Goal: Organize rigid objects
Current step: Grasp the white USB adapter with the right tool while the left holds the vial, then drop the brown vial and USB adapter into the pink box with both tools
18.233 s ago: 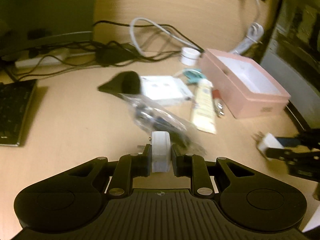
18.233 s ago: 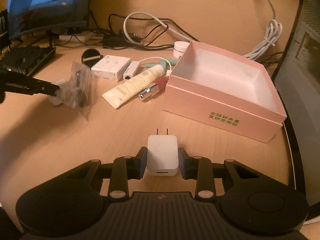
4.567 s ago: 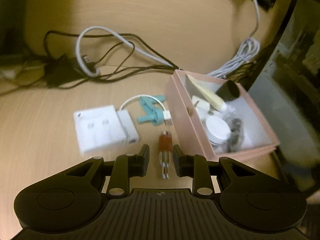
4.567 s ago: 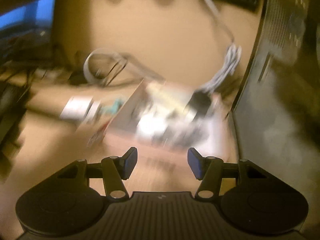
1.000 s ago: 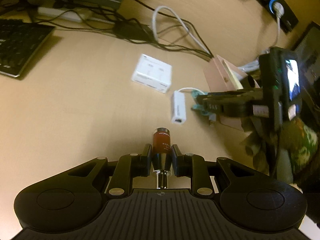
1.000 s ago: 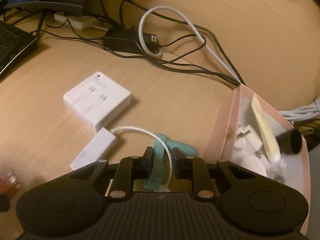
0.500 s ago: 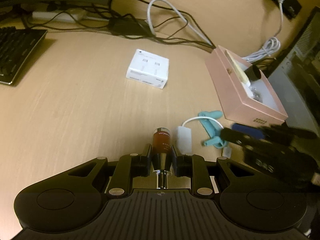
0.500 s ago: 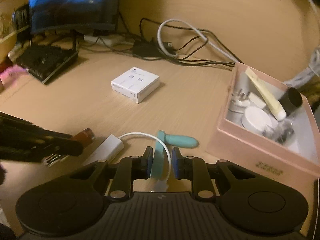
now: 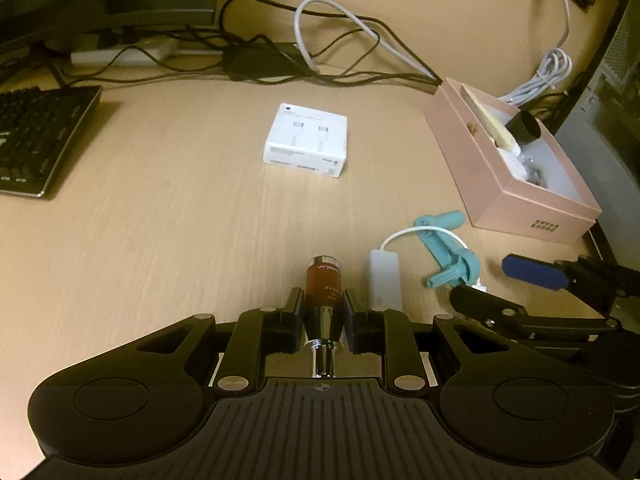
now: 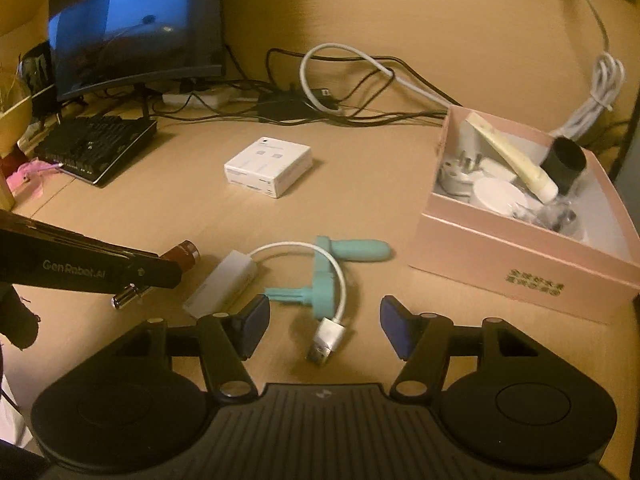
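Observation:
My left gripper (image 9: 322, 307) is shut on a small brown bottle with a silver neck (image 9: 322, 285), low over the desk; the bottle also shows in the right wrist view (image 10: 182, 255). My right gripper (image 10: 324, 324) is open and empty, just behind a teal plastic clip (image 10: 328, 276) and a white USB adapter with its cable (image 10: 222, 285), both lying on the desk. The clip (image 9: 448, 256) and adapter (image 9: 385, 278) also show in the left wrist view. The open pink box (image 10: 520, 256) at the right holds a tube, plugs, a white jar and a black cylinder.
A white cable carton (image 9: 306, 140) lies mid-desk. A black keyboard (image 10: 94, 146) and a monitor (image 10: 136, 24) stand at the left. Tangled cables and a power strip (image 9: 256, 56) run along the back wall. A computer case (image 9: 616, 120) stands right of the box.
My right gripper has opened and let go of the teal clip, which now lies on the desk with the adapter. My left gripper still holds the bottle.

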